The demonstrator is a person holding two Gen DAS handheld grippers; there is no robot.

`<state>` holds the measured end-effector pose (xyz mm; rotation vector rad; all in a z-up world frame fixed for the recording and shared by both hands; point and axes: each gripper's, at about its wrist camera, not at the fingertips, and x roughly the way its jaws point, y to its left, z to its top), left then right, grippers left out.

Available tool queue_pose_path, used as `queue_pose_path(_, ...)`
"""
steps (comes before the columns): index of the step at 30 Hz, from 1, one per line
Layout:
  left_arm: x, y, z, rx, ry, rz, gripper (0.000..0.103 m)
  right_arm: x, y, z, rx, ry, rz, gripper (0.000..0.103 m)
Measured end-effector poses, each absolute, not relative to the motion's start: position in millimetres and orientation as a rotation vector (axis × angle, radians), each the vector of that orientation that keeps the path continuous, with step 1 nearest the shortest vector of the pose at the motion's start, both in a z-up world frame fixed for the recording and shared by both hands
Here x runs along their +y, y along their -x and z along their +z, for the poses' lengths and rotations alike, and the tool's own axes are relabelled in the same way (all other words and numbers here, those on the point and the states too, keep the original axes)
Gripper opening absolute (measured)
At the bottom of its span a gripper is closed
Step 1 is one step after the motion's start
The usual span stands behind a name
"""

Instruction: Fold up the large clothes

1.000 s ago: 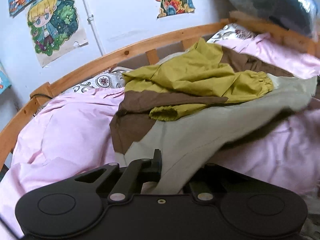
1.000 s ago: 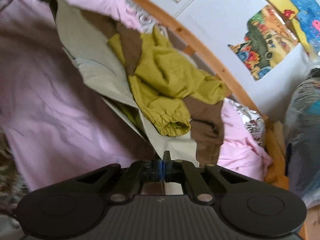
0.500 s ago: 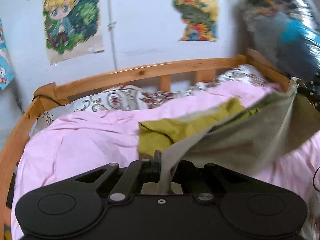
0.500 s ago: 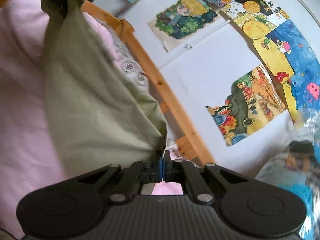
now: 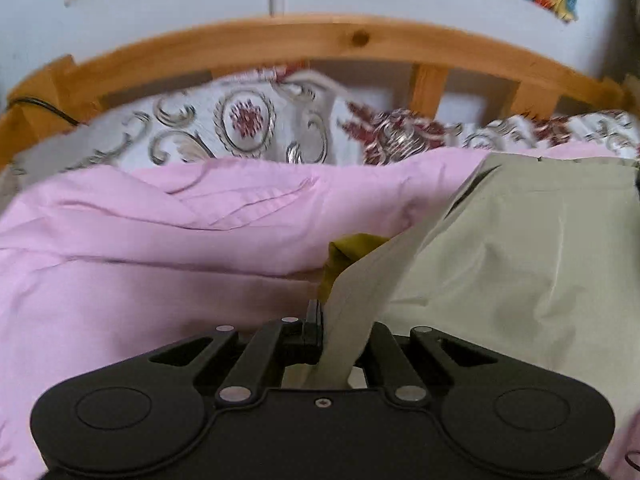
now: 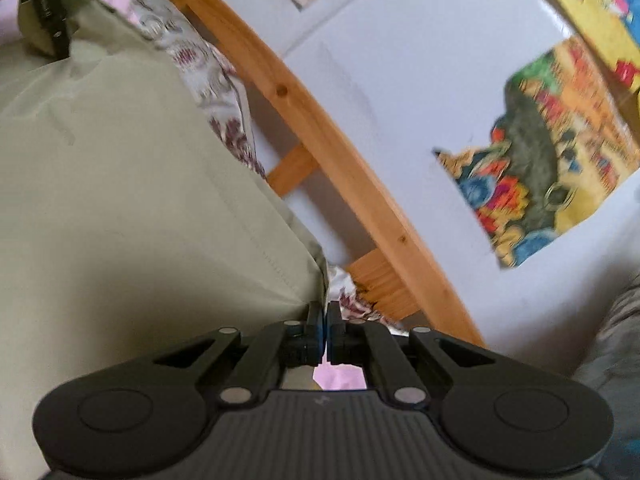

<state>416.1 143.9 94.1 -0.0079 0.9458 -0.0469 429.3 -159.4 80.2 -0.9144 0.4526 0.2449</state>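
To the left of the left gripper (image 5: 325,320) spreads a rumpled pink cotton bedsheet (image 5: 140,248), and beyond it a white pillow printed with dark red and grey scrolls (image 5: 248,124) leans against a curved pine headboard rail (image 5: 304,40). This gripper's jaws are clamped on a fold of the large pale sage-green woven garment (image 5: 512,248), which runs up out of the jaws and fans out ahead and to the right, lying over the sheet. A bit of the garment's olive-yellow part (image 5: 344,256) peeks out just ahead of the fingertips, under the pale cloth.

The right gripper (image 6: 325,322) has its jaws pressed together on a corner of the same garment (image 6: 132,200), whose broad panel stretches away to its left and far ahead, where the other gripper's black finger (image 6: 48,4) pinches the cloth. Ahead and to the right runs the headboard rail (image 6: 320,120), then a white wall with a colourful paper picture (image 6: 544,152).
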Motion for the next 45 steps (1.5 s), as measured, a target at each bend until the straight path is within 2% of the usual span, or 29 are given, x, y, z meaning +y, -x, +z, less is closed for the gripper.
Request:
queue_pose_path(3,142,-435,65,0.971,0.008,-0.043,0.006,-165,-446,57,0.483,0.874,0.217,0.007)
queue_pose_path(5,141,-445,52,0.979,0.029,-0.037,0.008,-172,-452,47,0.486,0.827,0.2,0.023)
queue_pose_path(7,142,-451,46,0.982,0.052,-0.04,0.01,-181,-451,48,0.495,0.74,0.202,0.031)
queue_pose_path(9,144,-454,44,0.982,0.073,-0.037,0.015,-200,-451,59,0.514,0.564,0.256,0.046)
queue_pose_path(11,148,-455,44,0.977,0.085,-0.027,0.021,-222,-444,77,0.475,0.382,0.274,0.082)
queue_pose_path(13,154,-452,47,0.969,0.102,-0.016,0.035,-240,-436,95,0.414,0.278,0.257,0.097)
queue_pose_path(14,157,-450,48,0.963,0.112,-0.006,0.041,-249,-430,105,0.38,0.229,0.252,0.099)
queue_pose_path(16,167,-442,55,0.929,0.16,0.029,0.076,-261,-415,121,0.321,0.192,0.231,0.103)
queue_pose_path(19,180,-421,73,0.815,0.213,0.08,0.101,-269,-381,134,0.235,0.202,0.205,0.103)
queue_pose_path(23,183,-390,99,0.684,0.197,0.134,0.102,-264,-321,123,0.197,0.287,0.312,0.103)
queue_pose_path(28,170,-347,112,0.591,0.14,0.111,0.102,-242,-283,78,0.373,0.438,0.569,0.103)
queue_pose_path(32,147,-313,101,0.616,0.133,-0.037,0.102,-243,-302,50,0.549,0.392,0.588,0.098)
queue_pose_path(35,127,-298,88,0.653,0.106,-0.198,0.102,-261,-331,53,0.533,0.304,0.432,0.097)
queue_pose_path(40,97,-331,58,0.726,-0.056,-0.262,0.102,-297,-385,68,0.481,0.182,0.107,0.097)
queue_pose_path(45,136,-389,49,0.737,0.039,-0.013,0.102,-309,-406,70,0.502,0.091,-0.083,0.097)
